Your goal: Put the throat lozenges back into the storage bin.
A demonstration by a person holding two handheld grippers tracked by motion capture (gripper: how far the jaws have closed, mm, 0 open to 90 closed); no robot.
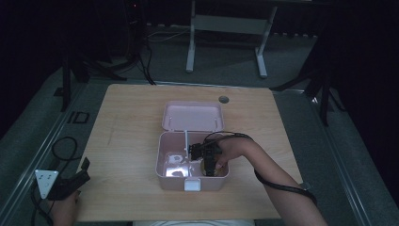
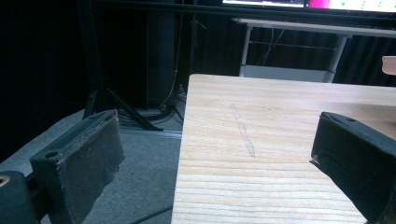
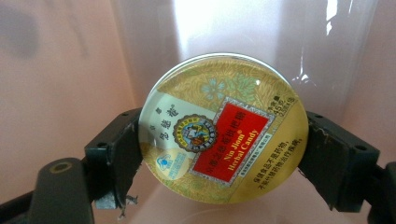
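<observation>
The round gold candy tin with a red label sits clamped between the two black jaws of the right gripper, inside the right part of the open pink plastic box. The box stands on the light wooden table, lid folded back. The left gripper rests at the table's near left corner, jaws spread apart, holding nothing.

- Round candy tin: gold lid with floral pattern, a red label reading "Nin Jiom Herbal Candy", flat face toward the camera, gripped at opposite edges.
- It sits low in the right compartment of the open pink plastic box.
</observation>
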